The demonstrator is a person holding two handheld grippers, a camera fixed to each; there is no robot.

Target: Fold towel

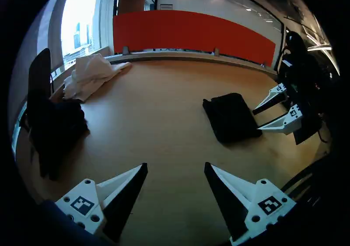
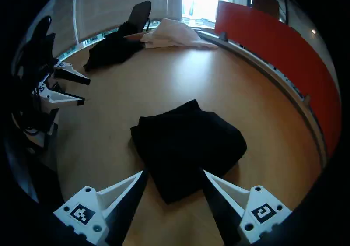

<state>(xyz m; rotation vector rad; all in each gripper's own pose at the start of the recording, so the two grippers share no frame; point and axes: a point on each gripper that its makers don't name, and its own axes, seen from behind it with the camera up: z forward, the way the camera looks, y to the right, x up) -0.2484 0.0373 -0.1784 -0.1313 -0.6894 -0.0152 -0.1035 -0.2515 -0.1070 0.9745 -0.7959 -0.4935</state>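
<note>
Office room, a window [image 1: 81, 18] at the far side and a red partition [image 1: 192, 31] along the far edge of a bare wooden tabletop [image 1: 166, 97]. The black towel [image 2: 188, 147] lies flat on the tabletop as a compact, layered rectangle, so it appears to be folded down several times already. The right claw [image 2: 174, 172] is wide open and holds nothing, its fingertips at the towel's near edge; whether they touch the cloth cannot be told. The left claw [image 1: 175, 164] is also spread wide and empty, over bare wood, well apart from the towel. Judgement: the step in hand is either one last fold or squaring the stack. For a fold, bite the near edge through all its layers — not just the top ply — or the stack will shear. Lift low, carry the edge across to the opposite side, and bring the left claw in to pin the far half so the bundle does not slide on the smooth wood. Match corners before release. The cream cloth heap [image 1: 89, 75] and the dark cloth heap [image 1: 54, 119] by the chair [image 1: 39, 71] sit at the far corner — no interference expected.
</note>
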